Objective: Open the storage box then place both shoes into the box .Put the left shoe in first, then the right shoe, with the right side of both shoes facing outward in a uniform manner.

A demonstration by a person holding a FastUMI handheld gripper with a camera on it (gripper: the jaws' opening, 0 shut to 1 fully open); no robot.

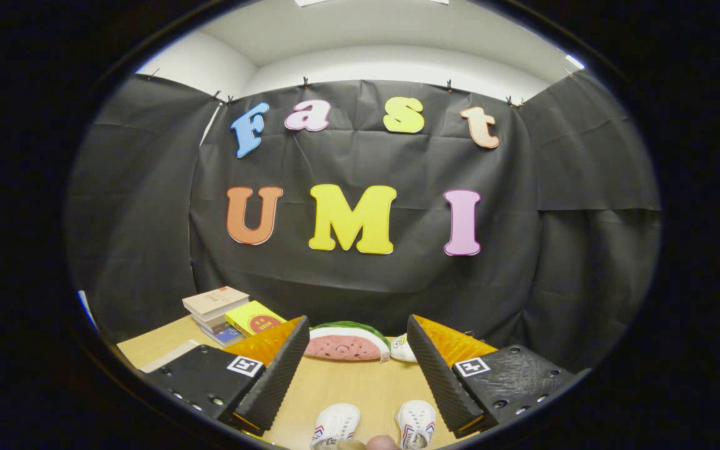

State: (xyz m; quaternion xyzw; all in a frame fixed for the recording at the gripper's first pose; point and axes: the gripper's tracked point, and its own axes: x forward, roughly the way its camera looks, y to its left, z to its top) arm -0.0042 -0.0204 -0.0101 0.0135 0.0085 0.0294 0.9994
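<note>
currently | hand-held gripper [358, 369]: fingers spread apart, holding nothing | two white shoes [335, 425] [416, 424] sit side by side on the worktop [347, 384], low between the fingers | handling: likely light, soft, squashy uppers | grasp: pinch the heel collar or sidewall | storage box: cannot tell

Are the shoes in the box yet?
Not yet; nothing looks done. Both white shoes, one and the other, sit side by side on the wooden table, between the fingers. The hand-held gripper is open and holds nothing. I can't see the storage box here. Still left: opening it, then left shoe, then right.
</note>
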